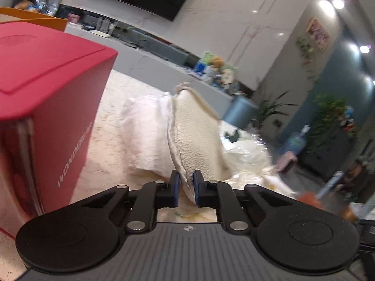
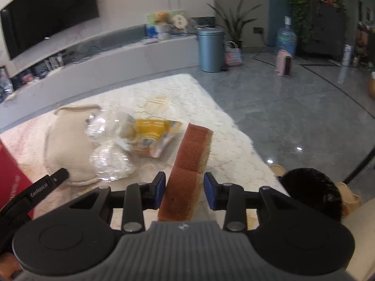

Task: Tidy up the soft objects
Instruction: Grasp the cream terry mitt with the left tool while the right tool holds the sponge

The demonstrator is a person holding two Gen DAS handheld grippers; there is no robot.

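Observation:
My left gripper (image 1: 186, 188) is shut on the edge of a cream fabric pouch (image 1: 196, 138) and holds it up above the marble table; the pouch also shows in the right wrist view (image 2: 68, 145). My right gripper (image 2: 184, 190) holds a brown sponge (image 2: 187, 171) between its blue pads, with small gaps at both sides. Clear plastic-wrapped items (image 2: 110, 157) and a yellow packet (image 2: 157, 138) lie beside the pouch.
A large red box (image 1: 46, 107) stands on the table at the left, close to my left gripper. A white cloth (image 1: 145, 135) lies behind the pouch. The table edge (image 2: 241, 131) drops to grey floor on the right. A blue bin (image 2: 211, 49) stands beyond.

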